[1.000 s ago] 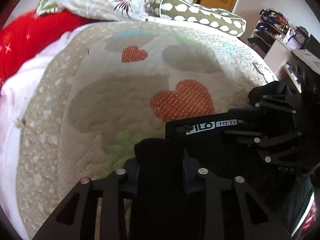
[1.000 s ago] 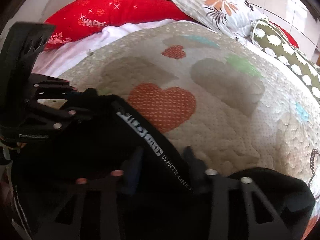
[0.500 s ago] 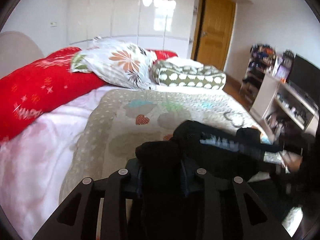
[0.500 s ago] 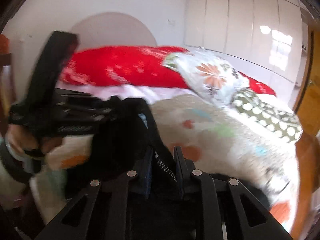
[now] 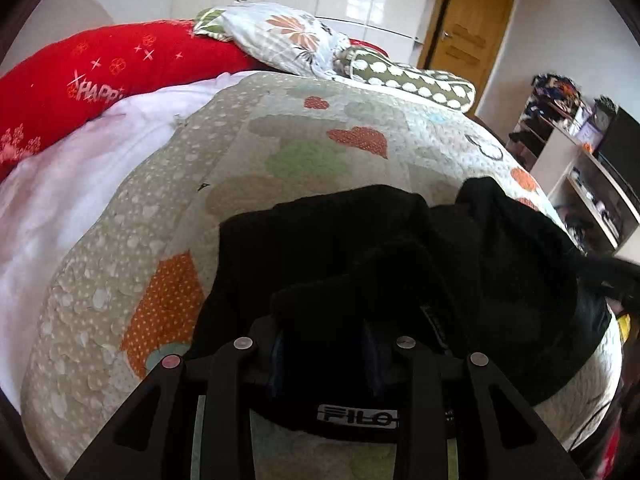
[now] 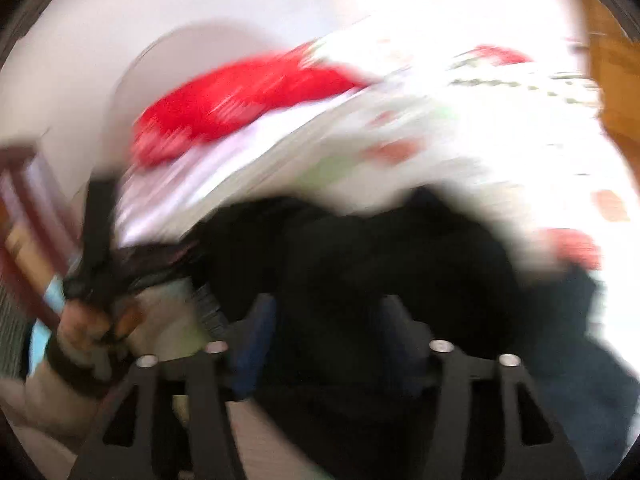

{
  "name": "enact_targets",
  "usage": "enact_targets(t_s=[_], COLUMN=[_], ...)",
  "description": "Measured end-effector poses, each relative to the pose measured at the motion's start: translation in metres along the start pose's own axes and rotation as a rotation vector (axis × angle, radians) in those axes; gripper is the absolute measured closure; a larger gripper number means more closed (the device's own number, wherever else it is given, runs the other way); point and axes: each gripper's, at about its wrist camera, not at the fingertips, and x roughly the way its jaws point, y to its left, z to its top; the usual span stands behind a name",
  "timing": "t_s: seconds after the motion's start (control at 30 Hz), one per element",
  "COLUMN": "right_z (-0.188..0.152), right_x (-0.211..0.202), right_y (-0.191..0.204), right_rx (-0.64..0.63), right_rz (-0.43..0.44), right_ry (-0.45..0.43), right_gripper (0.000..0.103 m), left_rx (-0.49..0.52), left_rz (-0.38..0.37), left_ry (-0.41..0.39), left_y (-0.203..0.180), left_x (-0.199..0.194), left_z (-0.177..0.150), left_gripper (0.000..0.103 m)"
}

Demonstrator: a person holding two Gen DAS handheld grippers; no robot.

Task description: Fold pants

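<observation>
While a red pillow point(image 5: 92, 80) lies at the far left beside the patterned quilt point(image 5: 132, 240), the black pants point(image 5: 400, 248) sit bunched on that quilt. Left gripper point(image 5: 324, 354) has its fingers closed on a fold of the fabric. Right gripper point(image 6: 330, 340), badly blurred, has dark cloth between its fingers; whether it clamps the cloth cannot be told.

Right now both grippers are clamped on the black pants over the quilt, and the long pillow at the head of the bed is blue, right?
Not quite. The pillow is red, as the left wrist view shows. The rest holds: the left gripper and right gripper both grip the pants over the quilt.
</observation>
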Motion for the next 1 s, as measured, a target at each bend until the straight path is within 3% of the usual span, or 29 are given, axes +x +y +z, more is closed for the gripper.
enact_targets(t_s=[0.1, 0.2, 0.23, 0.37, 0.43, 0.47, 0.5, 0.57, 0.63, 0.67, 0.8, 0.93, 1.0], right_z=[-0.004, -0.023, -0.03, -0.045, -0.038, -0.034, -0.028, -0.023, -0.02, -0.019, -0.009, 0.036, 0.069], right_x=[-0.035, -0.045, -0.044, -0.029, -0.011, 0.001, 0.009, 0.014, 0.007, 0.001, -0.007, 0.0, 0.009], right_y=[-0.074, -0.137, -0.151, -0.16, -0.153, -0.147, -0.14, -0.127, -0.123, -0.119, -0.115, -0.114, -0.112], right_rx=[0.195, 0.382, 0.435, 0.526, 0.51, 0.483, 0.446, 0.376, 0.35, 0.323, 0.278, 0.26, 0.276], right_rz=[-0.19, -0.289, -0.287, -0.093, -0.028, -0.017, -0.047, -0.091, -0.083, -0.083, -0.075, -0.08, -0.051], right_ry=[-0.079, -0.036, -0.016, -0.049, -0.027, 0.017, 0.055, 0.06, 0.034, 0.016, -0.001, -0.065, -0.127], right_gripper=[0.02, 0.019, 0.019, 0.023, 0.042, 0.061, 0.066, 0.066, 0.069, 0.077, 0.081, 0.091, 0.086], left_rx=[-0.012, -0.027, -0.033, -0.05, -0.043, -0.039, -0.037, -0.039, -0.042, -0.041, -0.046, -0.058, -0.059], left_rz=[-0.006, -0.011, -0.014, -0.011, -0.001, 0.002, 0.003, -0.001, -0.006, -0.006, -0.003, 0.004, 0.01], left_ry=[-0.004, -0.002, -0.001, 0.008, 0.01, 0.01, 0.011, 0.012, 0.012, 0.012, 0.01, 0.01, 0.015], left_y=[0.003, 0.003, 0.003, 0.003, 0.001, 0.0, -0.001, 0.0, 0.001, 0.001, 0.001, 0.0, -0.001], left_x=[0.001, 0.009, 0.009, 0.011, 0.01, 0.01, 0.009, 0.008, 0.009, 0.01, 0.014, 0.015, 0.015], left_z=[0.004, 0.021, 0.024, 0.027, 0.028, 0.029, 0.029, 0.028, 0.028, 0.029, 0.03, 0.03, 0.031], left_gripper=[0.072, 0.072, 0.072, 0.071, 0.071, 0.071, 0.071, 0.07, 0.07, 0.07, 0.069, 0.069, 0.069])
